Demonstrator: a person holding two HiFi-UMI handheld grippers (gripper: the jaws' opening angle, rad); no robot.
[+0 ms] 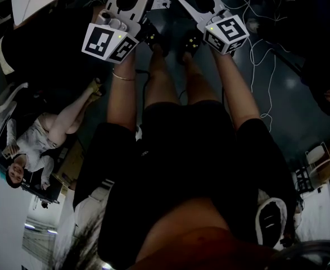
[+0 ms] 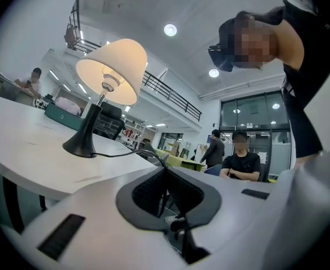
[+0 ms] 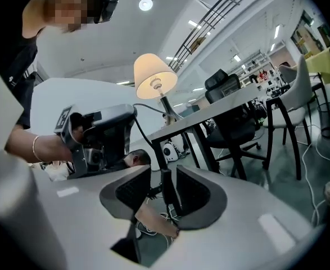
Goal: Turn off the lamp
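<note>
Bright open office with round ceiling lights and a railed upper level lies behind a long white table (image 2: 24, 151), and everything else sits around that table. On its top, back from the near edge, stands the lamp (image 2: 105, 77), its cream shade glowing and its black foot flat on the white surface. A thin black cord (image 2: 132, 154) runs from the foot across the top to the table's near edge.

Off that near edge and lower than the tabletop is the left gripper (image 2: 165, 170). Its jaws are drawn together, pads meeting at the tips with nothing caught between them. The lamp is up and to the left of those tips, well apart from them.

The right gripper (image 3: 163, 176) is also off the table and below its top, with jaws spread wide. A dark upright bar shows in the gap, but the pads do not press on it, and I cannot tell whether it is the cord or a table leg. In the right gripper view the lamp (image 3: 155, 77) stands above the jaws, untouched.

A black office chair (image 3: 235, 122) is pushed in under the table.
</note>
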